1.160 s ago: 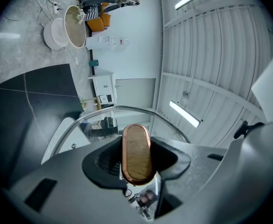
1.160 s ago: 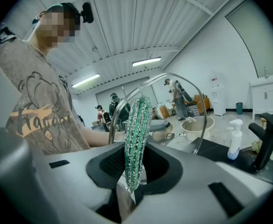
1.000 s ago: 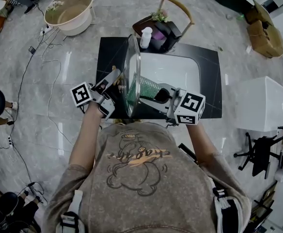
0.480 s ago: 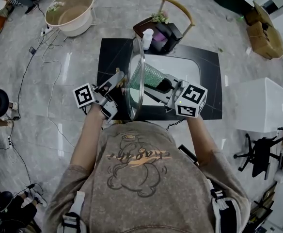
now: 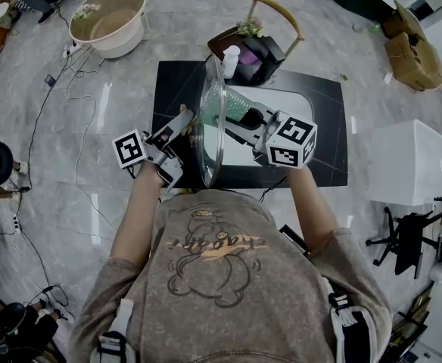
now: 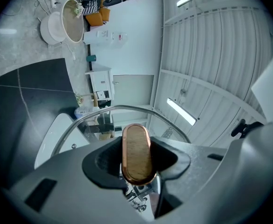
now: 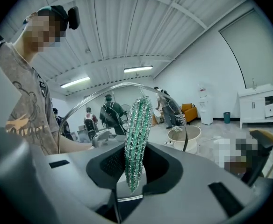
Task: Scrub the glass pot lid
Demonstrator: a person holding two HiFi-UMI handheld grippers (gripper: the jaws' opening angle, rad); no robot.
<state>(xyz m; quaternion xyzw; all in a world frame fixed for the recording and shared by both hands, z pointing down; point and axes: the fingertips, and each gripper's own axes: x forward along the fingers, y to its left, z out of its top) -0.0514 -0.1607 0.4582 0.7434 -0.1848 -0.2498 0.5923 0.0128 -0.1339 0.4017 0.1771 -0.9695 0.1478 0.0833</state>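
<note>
1. Two grips are set: the left gripper [image 5: 182,121] is clamped on the wooden knob [image 6: 136,153]. It holds the glass pot lid [image 5: 212,138] upright on edge at the left edge of the white sink [image 5: 300,104].
2. The right gripper [image 5: 241,119] pinches a green scrubbing pad [image 7: 137,134], right up at the lid's underside.
3. Best bet from here: brace that knob firmly and press the pad flat. Work overlapping strokes out to the metal rim [image 6: 113,108], so the lid doesn't twist.

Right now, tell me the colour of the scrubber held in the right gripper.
The scrubber is glittery green with silvery flecks; the right gripper view shows it best.
</note>
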